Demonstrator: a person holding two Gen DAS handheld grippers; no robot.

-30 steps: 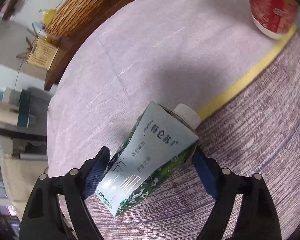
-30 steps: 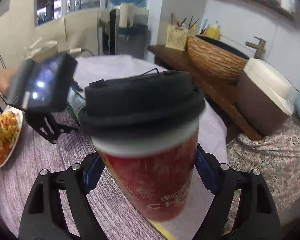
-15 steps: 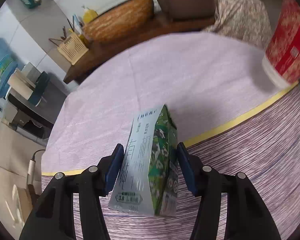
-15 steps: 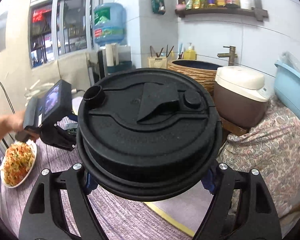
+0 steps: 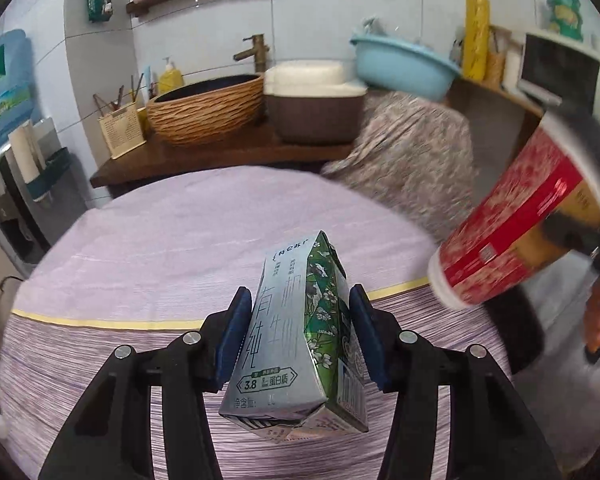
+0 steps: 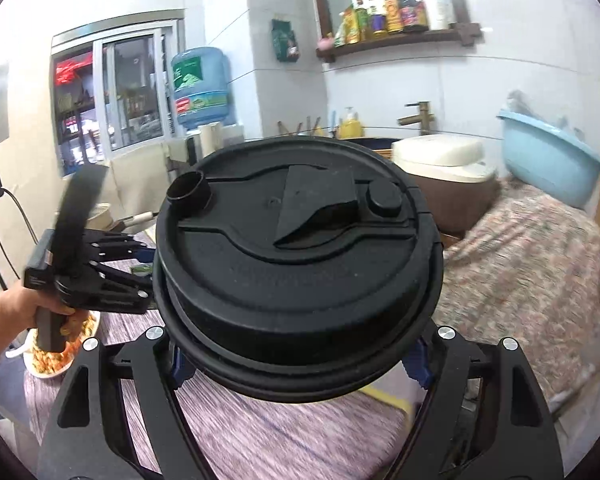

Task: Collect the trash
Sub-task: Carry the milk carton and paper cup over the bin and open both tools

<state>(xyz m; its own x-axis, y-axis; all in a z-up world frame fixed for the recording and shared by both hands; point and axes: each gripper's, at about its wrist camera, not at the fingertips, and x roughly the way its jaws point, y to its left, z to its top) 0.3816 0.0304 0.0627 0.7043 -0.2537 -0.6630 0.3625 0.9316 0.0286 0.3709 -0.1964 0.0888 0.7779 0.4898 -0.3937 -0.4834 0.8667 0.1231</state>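
Below, the table (image 5: 180, 240) wears a lilac cloth. Above it the right gripper (image 6: 300, 364) has its jaws pinching a red paper cup (image 5: 512, 236) with a black lid (image 6: 296, 264), tilted in the air. Beside it the left gripper (image 5: 296, 332) clamps a milk carton (image 5: 296, 336), lifted clear.

My left tool (image 5: 297, 332) and right tool (image 6: 299, 364) look alike: black skeletal frames with cutouts, silver screws, blue ribbed pads (image 5: 231, 332).
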